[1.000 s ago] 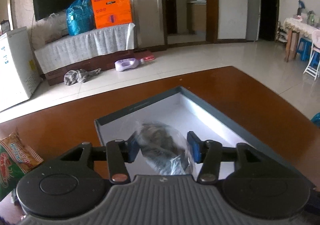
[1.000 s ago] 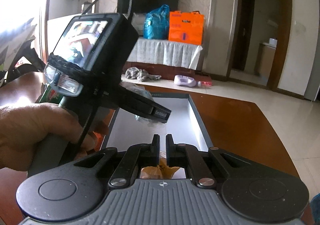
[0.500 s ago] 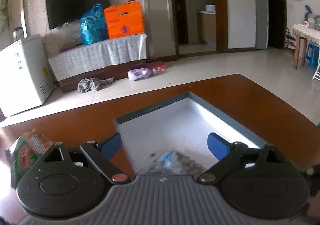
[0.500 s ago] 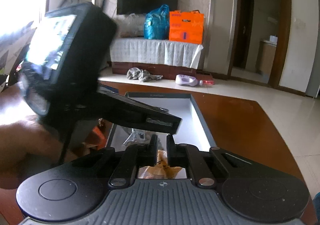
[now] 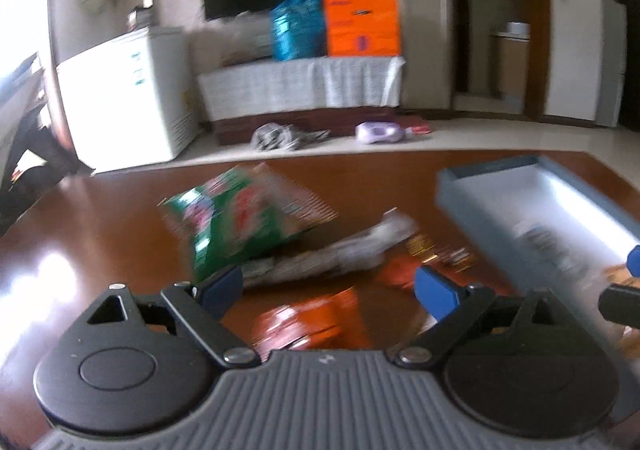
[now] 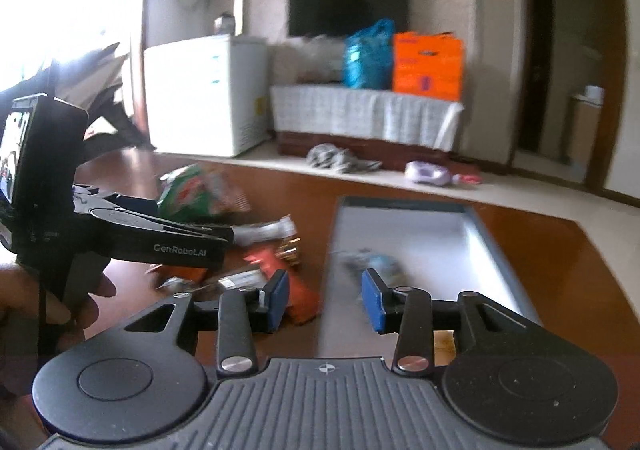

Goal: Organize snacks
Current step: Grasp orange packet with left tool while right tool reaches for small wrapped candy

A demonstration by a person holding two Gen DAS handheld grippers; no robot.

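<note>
Brown table (image 5: 100,234) bare left of the box. Grey box (image 6: 416,210) holding one clear packet (image 6: 376,262). Green bag (image 5: 240,218) and orange packet (image 5: 316,322) left of the box, under the left gripper (image 5: 328,286), spread wide, empty. Right gripper (image 6: 325,296) just been opening, jaws astride the box's near wall, gripping nothing

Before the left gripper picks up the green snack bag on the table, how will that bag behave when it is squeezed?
The green snack bag looks puffy, so it is probably light for its size and may give under the pads. Its glossy film could be slippery. It leans on a clear packet, so lifting it might shift that packet.
</note>
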